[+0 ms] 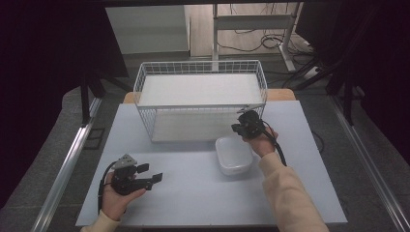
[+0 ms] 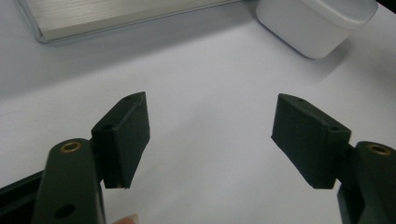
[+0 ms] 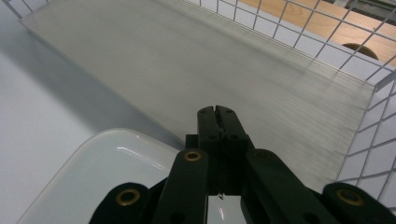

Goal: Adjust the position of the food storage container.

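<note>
**Right gripper closed above white tub, left gripper open**

Left gripper (image 1: 151,174) at 7 o'clock on the table (image 1: 193,193), jaws apart, nothing between. White tub (image 1: 234,154) right of centre. Right gripper (image 1: 240,126) just past the tub at 1 o'clock, jaws together, nothing gripped. Wire basket (image 1: 200,67) at 12 o'clock.

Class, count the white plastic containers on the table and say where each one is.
1. The white plastic container sits on the pale table, just in front of the white wire basket, below the right gripper. Others may be hidden.
</note>
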Action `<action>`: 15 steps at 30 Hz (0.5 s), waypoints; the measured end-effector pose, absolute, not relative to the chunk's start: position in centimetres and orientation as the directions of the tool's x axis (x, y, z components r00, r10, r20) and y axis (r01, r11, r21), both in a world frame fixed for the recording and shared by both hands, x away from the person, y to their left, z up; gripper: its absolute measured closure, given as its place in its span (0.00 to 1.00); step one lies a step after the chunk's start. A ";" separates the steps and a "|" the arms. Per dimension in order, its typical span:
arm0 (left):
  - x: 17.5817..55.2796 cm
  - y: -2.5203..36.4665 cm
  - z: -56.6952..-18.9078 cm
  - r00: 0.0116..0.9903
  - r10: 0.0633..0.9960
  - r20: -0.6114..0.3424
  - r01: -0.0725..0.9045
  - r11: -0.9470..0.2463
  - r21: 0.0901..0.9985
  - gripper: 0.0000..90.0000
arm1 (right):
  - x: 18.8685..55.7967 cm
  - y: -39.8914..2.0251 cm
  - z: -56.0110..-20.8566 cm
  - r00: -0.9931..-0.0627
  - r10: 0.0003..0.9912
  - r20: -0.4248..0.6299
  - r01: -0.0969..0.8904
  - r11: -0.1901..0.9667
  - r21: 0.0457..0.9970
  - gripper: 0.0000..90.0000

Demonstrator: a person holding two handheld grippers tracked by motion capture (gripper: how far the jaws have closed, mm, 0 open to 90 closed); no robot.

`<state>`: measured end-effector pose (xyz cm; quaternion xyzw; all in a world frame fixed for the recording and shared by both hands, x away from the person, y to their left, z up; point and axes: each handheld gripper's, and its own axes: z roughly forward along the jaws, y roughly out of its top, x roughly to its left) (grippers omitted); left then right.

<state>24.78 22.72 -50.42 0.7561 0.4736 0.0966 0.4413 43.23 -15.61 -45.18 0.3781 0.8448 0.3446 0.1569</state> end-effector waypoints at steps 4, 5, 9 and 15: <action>24.8 22.7 -50.4 0.536 0.800 -0.271 0.630 -0.165 0.759 0.30 | 43.2 -15.5 -45.4 -0.673 0.739 -0.023 0.526 0.500 0.688 1.00; 24.7 22.6 -50.4 0.536 0.800 -0.270 0.629 -0.165 0.759 0.30 | 43.2 -15.6 -45.5 -0.674 0.739 -0.025 0.527 0.504 0.684 1.00; 24.8 22.7 -50.4 0.535 0.800 -0.271 0.630 -0.164 0.759 0.30 | 43.1 -15.5 -45.8 -0.687 0.725 -0.044 0.520 0.533 0.667 1.00; 24.7 22.6 -50.4 0.535 0.800 -0.270 0.629 -0.164 0.760 0.30 | 43.0 -15.5 -46.0 -0.692 0.720 -0.051 0.516 0.542 0.664 1.00</action>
